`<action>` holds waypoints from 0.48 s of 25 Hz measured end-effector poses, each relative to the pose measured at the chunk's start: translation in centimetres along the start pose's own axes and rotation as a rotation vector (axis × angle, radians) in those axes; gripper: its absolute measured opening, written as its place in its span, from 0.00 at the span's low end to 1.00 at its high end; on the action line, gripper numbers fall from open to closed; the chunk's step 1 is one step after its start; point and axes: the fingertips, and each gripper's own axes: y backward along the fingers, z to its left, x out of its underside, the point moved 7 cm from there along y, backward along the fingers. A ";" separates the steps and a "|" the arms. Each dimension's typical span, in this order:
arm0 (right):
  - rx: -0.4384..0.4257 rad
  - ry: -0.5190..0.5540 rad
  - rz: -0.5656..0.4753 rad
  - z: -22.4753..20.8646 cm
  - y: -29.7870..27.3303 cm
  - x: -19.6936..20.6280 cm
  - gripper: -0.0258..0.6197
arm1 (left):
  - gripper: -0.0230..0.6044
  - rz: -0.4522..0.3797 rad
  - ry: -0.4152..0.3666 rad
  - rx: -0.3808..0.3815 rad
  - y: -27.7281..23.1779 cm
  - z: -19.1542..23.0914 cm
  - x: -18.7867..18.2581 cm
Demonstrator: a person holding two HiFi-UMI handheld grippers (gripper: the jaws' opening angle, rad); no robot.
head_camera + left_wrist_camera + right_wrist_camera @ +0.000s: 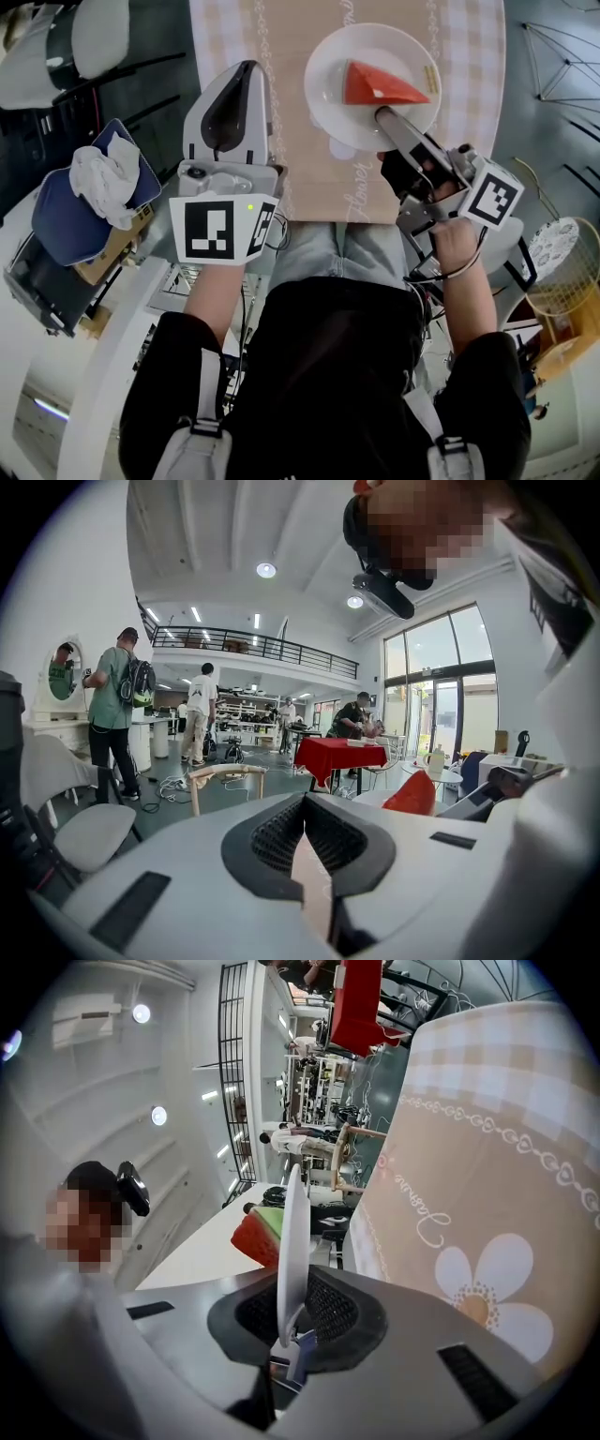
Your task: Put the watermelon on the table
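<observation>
Right gripper [382, 114] pinches the rim of a white plate [326, 75] carrying the watermelon slice [380, 86]; left gripper [247, 67] closed, empty, above a tablecloth [295, 141] printed "Flower".

The watermelon [380, 86] is red with a green rind, and its plate [323, 80] is white. The cloth [291, 94] is tan down the middle with white lace lines and a white flower [459, 1274] with an orange centre; its side edges are pale check. The left gripper [247, 66] and right gripper [382, 114] are light grey with black pads [272, 841]. Their cubes [217, 230] are white with black squares.
</observation>
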 end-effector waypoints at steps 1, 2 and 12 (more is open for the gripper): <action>0.000 -0.004 0.003 -0.3 0.0 0.0 0.09 | 0.06 0.002 0.000 0.000 -0.1 -0.1 0.2; 0.000 -0.008 0.007 -0.6 -0.1 0.0 0.09 | 0.06 0.004 0.000 0.000 -0.2 -0.1 0.3; 0.010 -0.018 0.038 -3.1 -0.4 0.0 0.09 | 0.06 0.025 0.016 -0.004 -0.7 -0.3 2.3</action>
